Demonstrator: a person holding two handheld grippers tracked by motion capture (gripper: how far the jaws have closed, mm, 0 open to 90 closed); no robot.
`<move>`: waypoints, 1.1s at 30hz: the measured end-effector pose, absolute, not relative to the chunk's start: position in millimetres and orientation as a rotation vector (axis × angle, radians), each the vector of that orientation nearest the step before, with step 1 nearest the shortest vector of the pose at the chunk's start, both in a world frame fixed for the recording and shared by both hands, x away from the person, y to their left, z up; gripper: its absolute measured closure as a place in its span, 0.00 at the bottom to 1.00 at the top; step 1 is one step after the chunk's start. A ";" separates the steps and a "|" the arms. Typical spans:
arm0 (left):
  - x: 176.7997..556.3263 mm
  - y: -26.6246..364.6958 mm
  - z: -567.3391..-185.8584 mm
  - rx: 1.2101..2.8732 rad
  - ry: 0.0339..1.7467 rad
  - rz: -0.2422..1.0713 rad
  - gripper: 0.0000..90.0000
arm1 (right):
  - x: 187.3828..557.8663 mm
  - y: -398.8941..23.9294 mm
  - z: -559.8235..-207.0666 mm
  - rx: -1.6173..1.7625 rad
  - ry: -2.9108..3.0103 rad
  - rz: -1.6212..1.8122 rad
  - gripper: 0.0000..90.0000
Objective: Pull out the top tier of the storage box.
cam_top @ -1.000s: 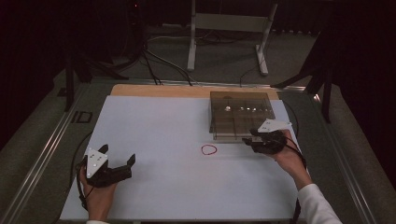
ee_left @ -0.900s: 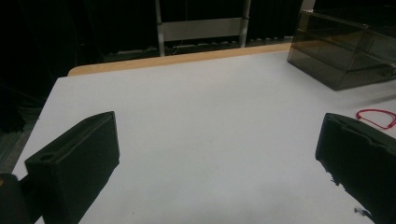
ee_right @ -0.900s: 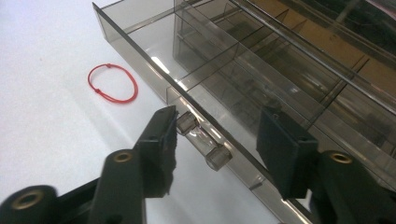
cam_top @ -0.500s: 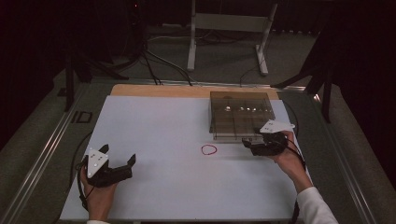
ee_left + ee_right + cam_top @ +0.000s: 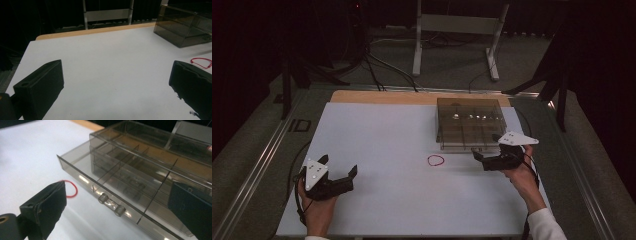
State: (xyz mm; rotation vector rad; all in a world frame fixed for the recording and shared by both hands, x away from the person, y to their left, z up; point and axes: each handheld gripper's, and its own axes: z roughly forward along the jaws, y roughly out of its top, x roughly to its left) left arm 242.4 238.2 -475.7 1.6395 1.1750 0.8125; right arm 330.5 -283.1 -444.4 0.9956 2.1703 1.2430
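A smoky clear plastic drawer box (image 5: 469, 122) stands at the back right of the white mat. Its bottom drawer (image 5: 82, 180) is pulled out a little, and its clear knob handle (image 5: 110, 205) faces my right gripper (image 5: 484, 152). That gripper's jaws have just been opening and now stand wide on either side of the handle without touching it (image 5: 118, 192). A red loop (image 5: 436, 160) lies flat on the mat left of the drawer, beside the right gripper's left jaw (image 5: 72, 190). My left gripper (image 5: 338, 165) rests open at the near left, with nothing between its jaws (image 5: 115, 70).
The white mat (image 5: 377, 135) covers a wooden tabletop whose bare strip (image 5: 412, 97) shows at the far edge. The left gripper view shows the box (image 5: 185, 27) and the red loop (image 5: 201, 62) at its right. Behind the table are metal stand legs (image 5: 417, 45) and cables on the floor.
The right gripper has edged slightly back from the front of the box, toward the person. The left gripper, the box and the red loop have not moved.
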 end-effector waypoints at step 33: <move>242.7 237.5 -476.0 1.647 1.177 0.809 0.01 | 298.7 -280.6 -453.4 1.010 2.030 1.402 0.03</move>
